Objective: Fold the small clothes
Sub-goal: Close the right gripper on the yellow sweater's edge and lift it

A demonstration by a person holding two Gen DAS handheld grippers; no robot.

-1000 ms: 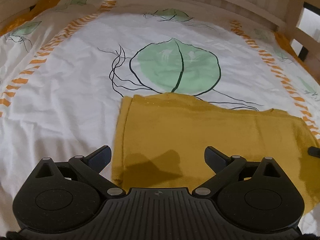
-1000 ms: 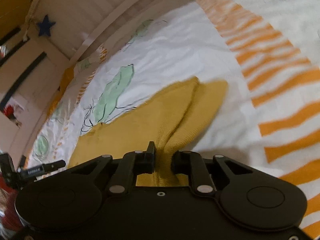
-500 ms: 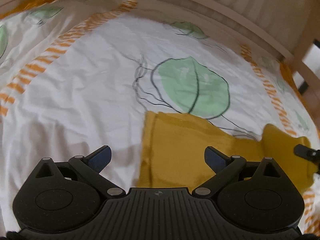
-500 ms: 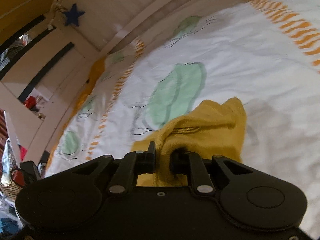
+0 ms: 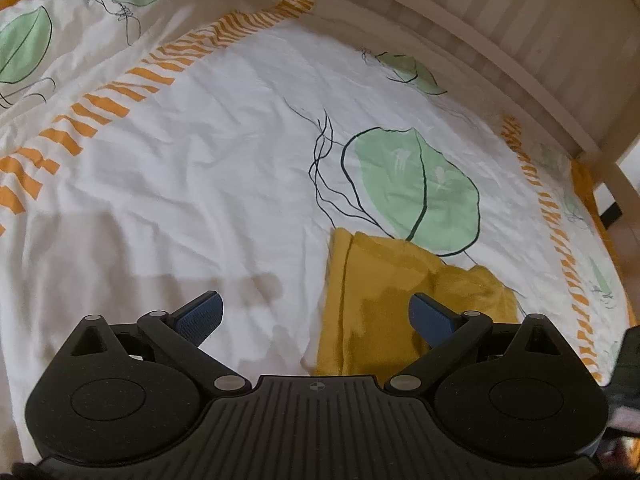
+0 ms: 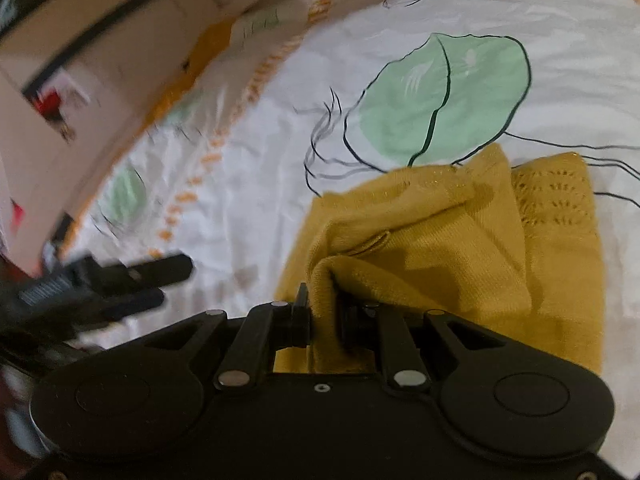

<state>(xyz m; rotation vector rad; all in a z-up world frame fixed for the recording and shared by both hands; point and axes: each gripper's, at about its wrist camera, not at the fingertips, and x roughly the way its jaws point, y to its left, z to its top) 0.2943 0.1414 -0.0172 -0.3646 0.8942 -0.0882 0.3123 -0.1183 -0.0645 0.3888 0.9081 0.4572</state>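
While R tool (image 6: pixel 324 320) pinches yellow knit (image 6: pixel 460 248), L tool (image 5: pixel 316 312) spread, empty.

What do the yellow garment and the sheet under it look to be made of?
Yellow garment: a soft matte knit, probably wool or acrylic; fine ribbing and an openwork eyelet panel show. Sheet: thin, smooth woven fabric, likely cotton; it shows fine creases and a flat leaf print.

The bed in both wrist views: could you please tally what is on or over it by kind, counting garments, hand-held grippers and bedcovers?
Mustard-yellow knitted garments: 1, partly folded over itself
Hand-held grippers: 2, the left hand-held gripper open and holding nothing, the right hand-held gripper shut on a bunched edge of the garment
White leaf-print bedcovers: 1
Total: 4
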